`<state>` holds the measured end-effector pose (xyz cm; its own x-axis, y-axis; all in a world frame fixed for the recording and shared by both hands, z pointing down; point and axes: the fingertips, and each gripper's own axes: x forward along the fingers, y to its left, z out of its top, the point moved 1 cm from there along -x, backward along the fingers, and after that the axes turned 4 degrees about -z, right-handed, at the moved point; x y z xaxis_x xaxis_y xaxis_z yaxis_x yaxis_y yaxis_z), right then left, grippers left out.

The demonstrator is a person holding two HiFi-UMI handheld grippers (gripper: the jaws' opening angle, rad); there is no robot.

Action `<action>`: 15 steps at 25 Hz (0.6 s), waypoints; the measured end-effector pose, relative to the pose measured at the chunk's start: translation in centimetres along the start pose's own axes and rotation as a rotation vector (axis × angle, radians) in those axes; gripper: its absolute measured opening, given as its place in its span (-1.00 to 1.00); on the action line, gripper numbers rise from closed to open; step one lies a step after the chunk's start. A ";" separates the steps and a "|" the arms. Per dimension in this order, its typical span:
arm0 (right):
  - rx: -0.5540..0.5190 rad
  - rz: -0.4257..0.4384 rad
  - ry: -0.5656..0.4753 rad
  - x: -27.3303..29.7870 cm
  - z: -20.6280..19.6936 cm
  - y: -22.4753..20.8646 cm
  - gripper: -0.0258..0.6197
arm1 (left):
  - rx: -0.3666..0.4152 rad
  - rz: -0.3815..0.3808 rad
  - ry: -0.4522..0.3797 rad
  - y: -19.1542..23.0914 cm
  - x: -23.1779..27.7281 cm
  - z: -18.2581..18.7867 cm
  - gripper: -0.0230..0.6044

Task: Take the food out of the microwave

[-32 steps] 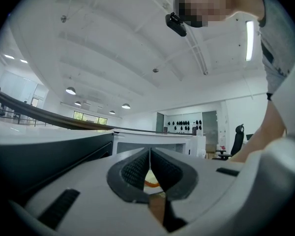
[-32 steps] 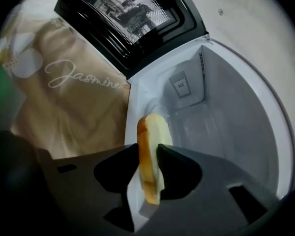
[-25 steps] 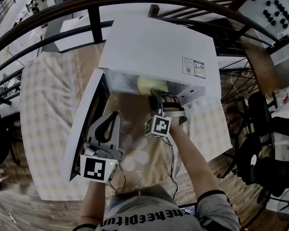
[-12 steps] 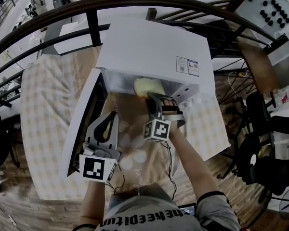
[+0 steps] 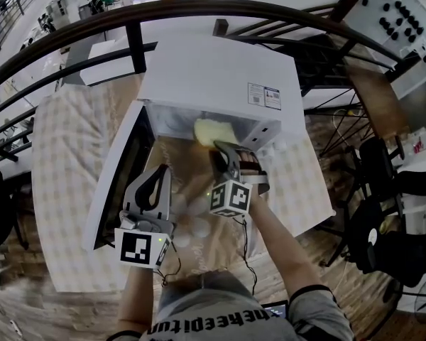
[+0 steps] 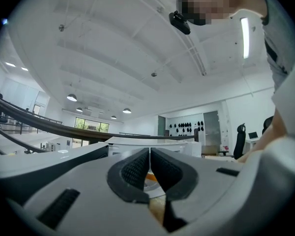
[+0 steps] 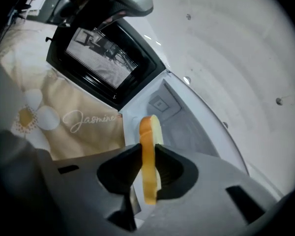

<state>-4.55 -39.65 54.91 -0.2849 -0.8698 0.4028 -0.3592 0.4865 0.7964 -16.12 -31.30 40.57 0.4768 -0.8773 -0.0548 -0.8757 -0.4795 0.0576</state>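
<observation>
While the left gripper's (image 6: pixel 149 155) fingers meet, the right gripper's (image 7: pixel 147 157), just closed, pinch one bread slice (image 7: pixel 148 131).

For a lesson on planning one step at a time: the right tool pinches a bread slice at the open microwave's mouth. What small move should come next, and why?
Probably draw the right tool straight back, clear of the microwave. Its jaws have just been closing and now pinch the bread slice, yet the slice sits only at the cavity's mouth.
</observation>
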 end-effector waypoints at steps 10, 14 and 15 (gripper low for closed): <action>0.185 -0.005 -0.080 -5.1 1.3 -2.0 -0.66 | 0.022 0.019 -0.023 -2.2 -1.2 1.9 -0.89; 0.260 0.000 -0.109 -7.2 1.7 -2.6 -0.66 | 0.033 0.022 -0.031 -3.3 -1.7 2.7 -0.89; 0.281 0.002 -0.115 -7.7 1.8 -2.8 -0.66 | 0.035 0.022 -0.033 -3.6 -1.8 2.9 -0.89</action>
<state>-2.90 -34.15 48.77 -0.3791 -0.8614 0.3381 -0.5857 0.5062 0.6330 -14.05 -27.90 37.59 0.4553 -0.8861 -0.0870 -0.8882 -0.4588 0.0243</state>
